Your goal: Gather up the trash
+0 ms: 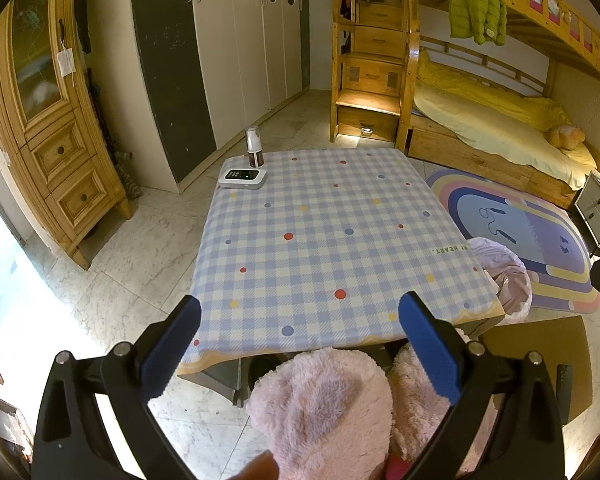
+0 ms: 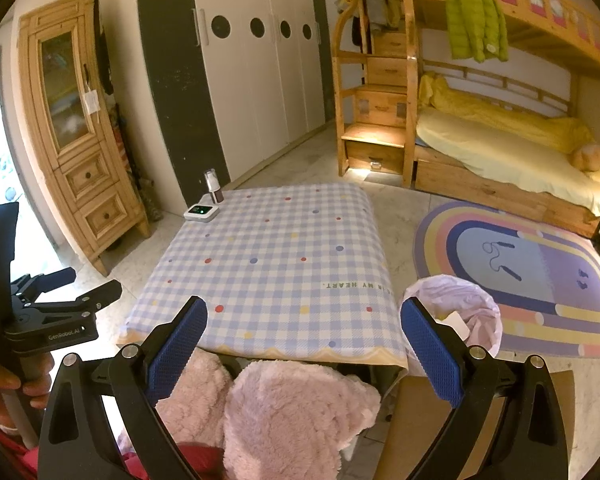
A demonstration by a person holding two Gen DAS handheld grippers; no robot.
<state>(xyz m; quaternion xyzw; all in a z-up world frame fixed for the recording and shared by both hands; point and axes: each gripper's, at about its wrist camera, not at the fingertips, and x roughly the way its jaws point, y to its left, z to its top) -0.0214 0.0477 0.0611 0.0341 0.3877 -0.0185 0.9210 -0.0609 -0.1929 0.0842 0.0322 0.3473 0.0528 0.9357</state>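
- The left gripper (image 1: pixel 300 316) has its blue-padded jaws spread wide and nothing between them; it hangs over the near edge of the table (image 1: pixel 328 224), above the person's pink fleece-clad knees (image 1: pixel 324 408).
- The right gripper (image 2: pixel 304 318) stands the same way: jaws wide apart, empty, at the table's near edge.
- No loose trash shows on the table. The only trash in view lies in the lined bin (image 2: pixel 456 312), which stands on the floor just beside the table's near right corner; something pale sits inside the liner, too small to name.
- Seen from the right wrist, the bin lies just past the right-hand jaw, so I judge the right gripper to be the nearer one. From the left wrist the bin (image 1: pixel 504 276) sits well off to the right, beyond the table's corner.
- With the table this bare, my judgement is that the collecting is done or nearly done.
- At the table's far left corner stand a small white device (image 1: pixel 243 178) and, just behind it, a pump bottle (image 1: pixel 254 148); neither reads as trash.
- Beyond the table: a rainbow rug (image 2: pixel 540 280) right of it, a wooden bunk bed (image 2: pixel 500 152) behind the rug, a white wardrobe (image 2: pixel 260 68) behind the table, and a pine cabinet (image 2: pixel 80 128) to its left.
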